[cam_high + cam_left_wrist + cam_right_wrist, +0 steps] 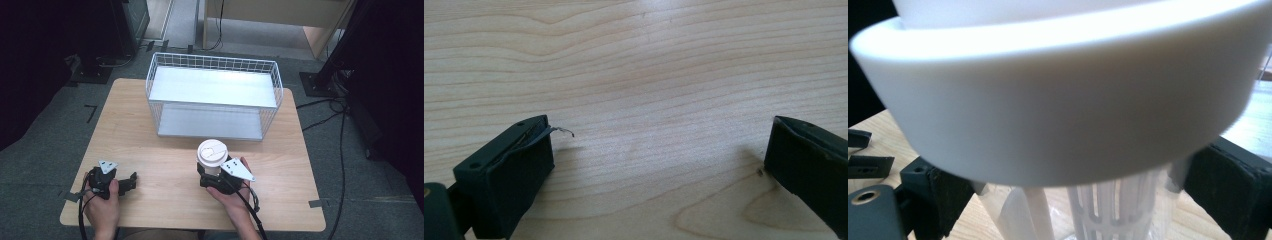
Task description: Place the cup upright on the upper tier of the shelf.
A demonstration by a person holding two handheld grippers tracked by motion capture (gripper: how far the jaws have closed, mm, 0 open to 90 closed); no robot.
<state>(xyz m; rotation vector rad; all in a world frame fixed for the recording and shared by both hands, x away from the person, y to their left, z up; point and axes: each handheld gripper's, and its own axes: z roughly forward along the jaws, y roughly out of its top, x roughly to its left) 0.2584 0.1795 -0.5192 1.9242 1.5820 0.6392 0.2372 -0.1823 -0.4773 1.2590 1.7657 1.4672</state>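
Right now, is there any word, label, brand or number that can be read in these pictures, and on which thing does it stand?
None can be read.
Cup: its white lid shows only raised shapes, no letters.
Wire basket: no label.
Right gripper, shut on the cup, and left gripper, open: no marking legible.
Table: bare wood grain.

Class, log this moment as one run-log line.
left claw: open, low over table | right claw: shut on cup | wire shelf: behind cup
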